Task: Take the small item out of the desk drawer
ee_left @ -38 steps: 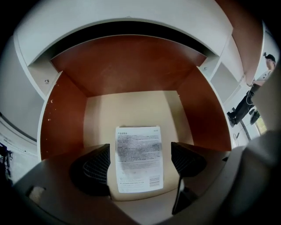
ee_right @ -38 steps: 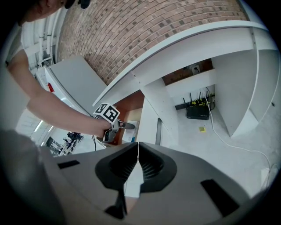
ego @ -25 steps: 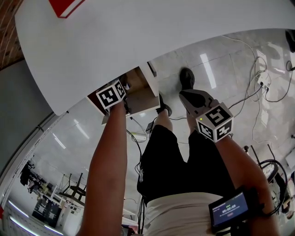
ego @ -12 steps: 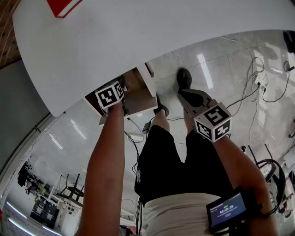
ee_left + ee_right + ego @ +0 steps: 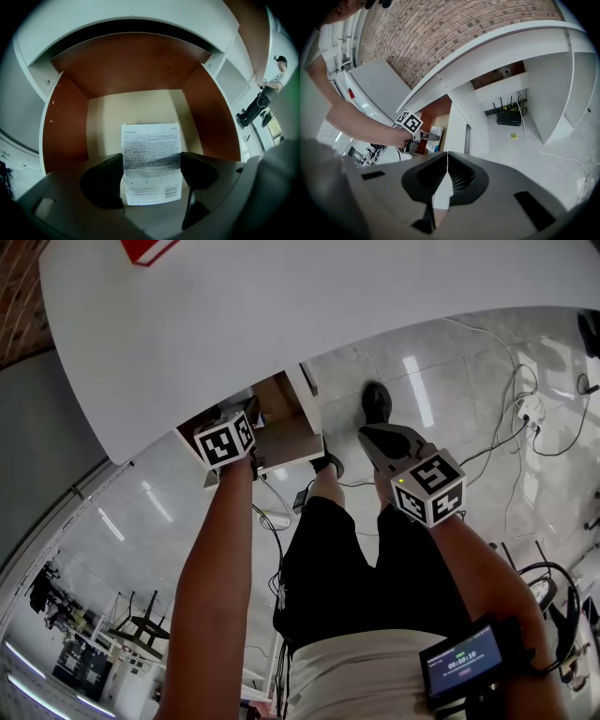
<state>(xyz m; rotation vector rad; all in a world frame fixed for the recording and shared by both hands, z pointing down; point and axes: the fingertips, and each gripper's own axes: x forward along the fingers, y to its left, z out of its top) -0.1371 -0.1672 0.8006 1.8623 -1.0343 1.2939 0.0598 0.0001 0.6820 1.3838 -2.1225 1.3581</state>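
White curved desk [image 5: 281, 306] over a pale tiled floor [image 5: 450, 362], with loose cables [image 5: 525, 418] trailing at the floor's right side and a red-cornered item [image 5: 150, 247] at the desk's far edge. One drawer [image 5: 70, 122], brown-walled with a pale floor, stands pulled out from under the desk's near edge, towards the person standing over it in black shorts [image 5: 347, 568]. One small white box [image 5: 151, 145], its upper face covered in fine print, sits inside the drawer towards the front half, well clear of the back wall. One left gripper [image 5: 151, 164] is reached steeply down into the drawer. Its tongs have just been closing, and they now stand wide with the box between them, the pads seemingly set against both side edges. One right gripper [image 5: 447, 161] is held out over the floor to the right of the drawer, tongs pressed together on nothing, and takes no part. Both hands sit where they did a second ago, so the narrowing of the left tongs is the only real change. Judgement: the grasp looks made or all but made, and the box is not yet raised from the drawer. What remains is a straight lift clear of the drawer's front edge. A wide hold on smooth card could slip if pulled askew.
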